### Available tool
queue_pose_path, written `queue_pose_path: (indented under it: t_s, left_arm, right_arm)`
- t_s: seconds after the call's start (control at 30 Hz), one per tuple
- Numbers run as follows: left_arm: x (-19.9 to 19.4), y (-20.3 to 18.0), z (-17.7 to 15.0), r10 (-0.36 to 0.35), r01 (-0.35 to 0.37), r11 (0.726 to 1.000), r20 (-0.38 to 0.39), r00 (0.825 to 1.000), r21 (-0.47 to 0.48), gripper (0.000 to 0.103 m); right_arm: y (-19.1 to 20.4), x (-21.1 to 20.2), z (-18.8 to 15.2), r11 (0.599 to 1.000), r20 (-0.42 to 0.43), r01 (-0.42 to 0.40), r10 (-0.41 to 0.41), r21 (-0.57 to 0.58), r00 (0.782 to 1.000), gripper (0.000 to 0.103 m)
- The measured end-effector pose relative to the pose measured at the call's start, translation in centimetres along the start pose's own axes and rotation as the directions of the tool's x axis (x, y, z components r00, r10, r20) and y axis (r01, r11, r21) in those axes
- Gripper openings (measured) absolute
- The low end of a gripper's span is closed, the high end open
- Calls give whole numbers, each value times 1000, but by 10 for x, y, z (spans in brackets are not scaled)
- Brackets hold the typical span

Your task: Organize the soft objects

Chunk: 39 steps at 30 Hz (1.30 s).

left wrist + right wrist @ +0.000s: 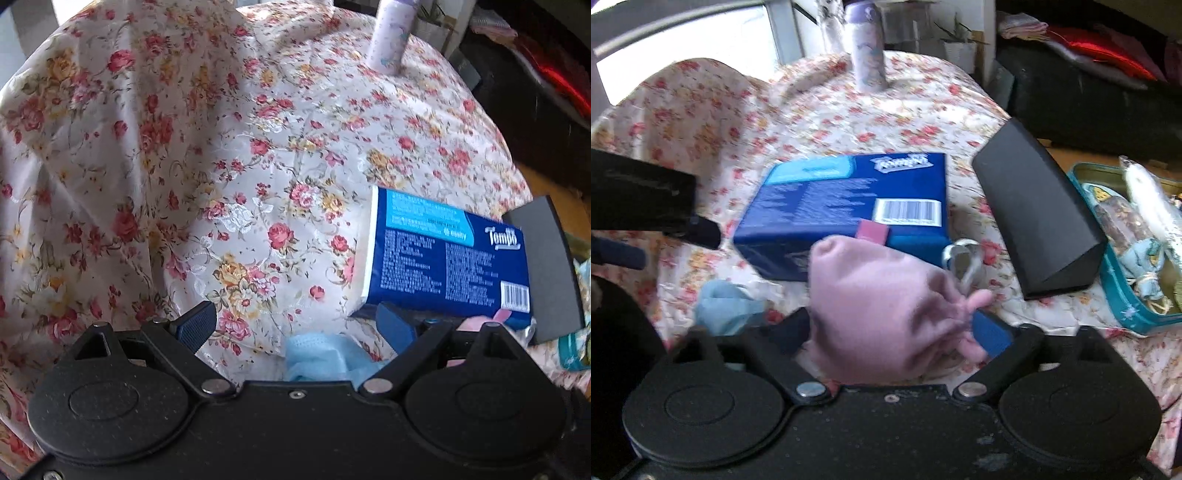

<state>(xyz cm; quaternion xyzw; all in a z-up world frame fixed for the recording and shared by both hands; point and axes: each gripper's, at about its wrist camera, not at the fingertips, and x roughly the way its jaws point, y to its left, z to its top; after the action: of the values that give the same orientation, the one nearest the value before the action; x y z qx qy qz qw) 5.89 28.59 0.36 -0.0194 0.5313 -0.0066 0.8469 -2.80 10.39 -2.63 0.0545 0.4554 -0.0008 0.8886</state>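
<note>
Low in the right wrist frame, the right gripper [901, 328] has its fingers closed around a pink plush toy [882, 314] beside the blue tissue pack [849, 210], while the left gripper [295, 325] hangs spread wide over a light-blue cloth [325, 354] on the floral tablecloth [184, 166].

Tissue pack [447, 254] and black case [1038, 214] perhaps crowd the right.

Your left gripper [299, 325] has a matte black, speckled body with two round hubs, silver rivets and ribbed blue pads [195, 325]. Your right gripper [901, 328] looks identical.
</note>
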Motion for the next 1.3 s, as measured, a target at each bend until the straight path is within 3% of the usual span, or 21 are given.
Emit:
queue_pose_path:
  t_s: [0.2, 0.33, 0.5, 0.6, 0.7, 0.8, 0.93, 1.0, 1.03, 1.13, 1.3]
  left_arm:
    - [14, -24, -1, 74, -56, 985, -105, 992, 166, 90]
    - [21, -41, -5, 87, -37, 958, -166, 982, 283, 90]
    - [29, -56, -9, 95, -8, 930, -218, 971, 368, 90]
    - [20, -48, -9, 60, 4, 943, -182, 982, 334, 90]
    - [23, -44, -7, 27, 45, 947, -221, 975, 317, 90]
    - [29, -55, -12, 70, 25, 926, -234, 970, 378, 90]
    - [39, -71, -19, 138, -4, 882, -250, 958, 472, 89]
    - [42, -76, -23, 170, -23, 864, -250, 953, 502, 54]
    - [45, -76, -25, 184, -31, 864, -259, 948, 502, 52]
    - [40, -67, -20, 163, -40, 893, -239, 957, 449, 52]
    - [24, -36, -7, 14, 40, 964, -203, 979, 262, 50]
  right_arm:
    - [-15, -16, -1, 996, 9, -91, 91, -12, 996, 54]
    - [-21, -26, -5, 994, 12, -107, 107, -16, 994, 46]
    - [-22, -29, -8, 994, 25, -105, 106, -21, 994, 46]
    - [-23, -32, -11, 994, 39, -105, 106, -23, 994, 52]
    - [-25, -36, -13, 995, 58, -99, 100, -31, 993, 61]
    - [-27, -36, -14, 995, 65, -102, 103, -19, 993, 63]
    - [-30, -36, -15, 994, 61, -109, 109, 7, 992, 73]
    - [-29, -37, -16, 994, 65, -111, 110, 6, 992, 79]
    - [-29, -37, -17, 994, 67, -110, 109, 3, 992, 82]
    - [-26, -40, -19, 995, 77, -97, 98, -7, 992, 93]
    - [-21, -37, -17, 996, 71, -83, 84, -14, 994, 102]
